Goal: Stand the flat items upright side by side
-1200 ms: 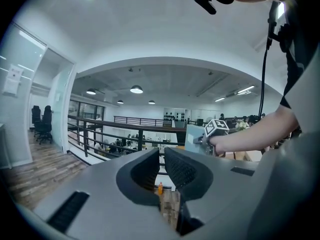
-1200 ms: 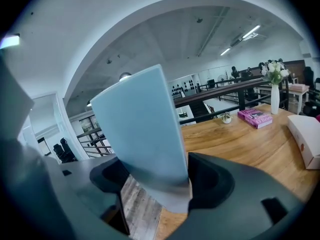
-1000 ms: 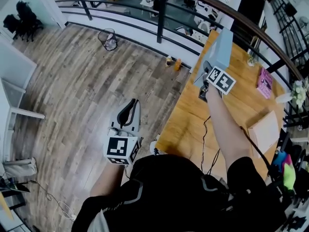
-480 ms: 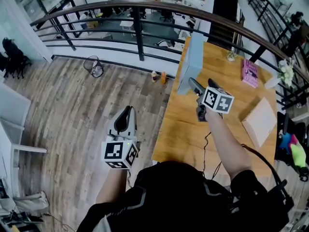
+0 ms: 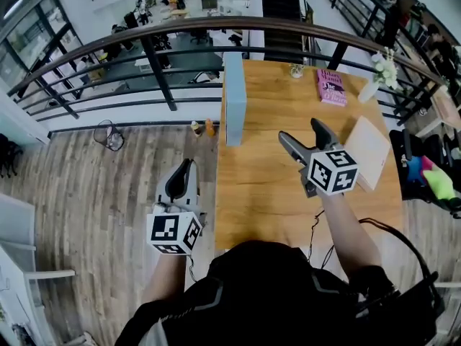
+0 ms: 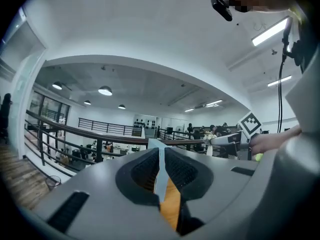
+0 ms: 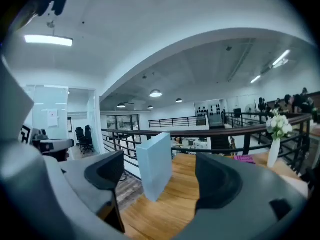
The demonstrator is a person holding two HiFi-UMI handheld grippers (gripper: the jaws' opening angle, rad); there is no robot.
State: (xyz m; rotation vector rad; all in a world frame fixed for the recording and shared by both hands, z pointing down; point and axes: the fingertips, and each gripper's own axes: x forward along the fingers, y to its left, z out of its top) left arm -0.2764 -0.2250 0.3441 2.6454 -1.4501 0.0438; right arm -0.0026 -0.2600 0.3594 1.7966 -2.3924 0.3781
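As the right gripper (image 5: 301, 134) draws back: its jaws have just been opening and now stand wide with nothing between them. A second ago they were up at the blue book; now they are well short of it.
Blue book (image 5: 234, 99): stands by itself on the table (image 5: 266, 193), at the left edge toward the far end, near the railing (image 5: 216, 29).
Meaning for the task: the first flat item looks placed, since it stays upright with nothing touching it.
Still lying flat: a pink book (image 5: 331, 86) at the far end and a pale book (image 5: 369, 152) by the right edge, both well apart from the blue one. They probably come next, stood beside it.
Left gripper (image 5: 184, 170): jaws almost together, holding nothing, out over the floor (image 5: 108, 193) left of the table.
Blue book, facing: thin edge toward the person, broad faces to left and right.
Blue book, long axis: up and down. In the right gripper view it is taller than it is wide and does not lean.
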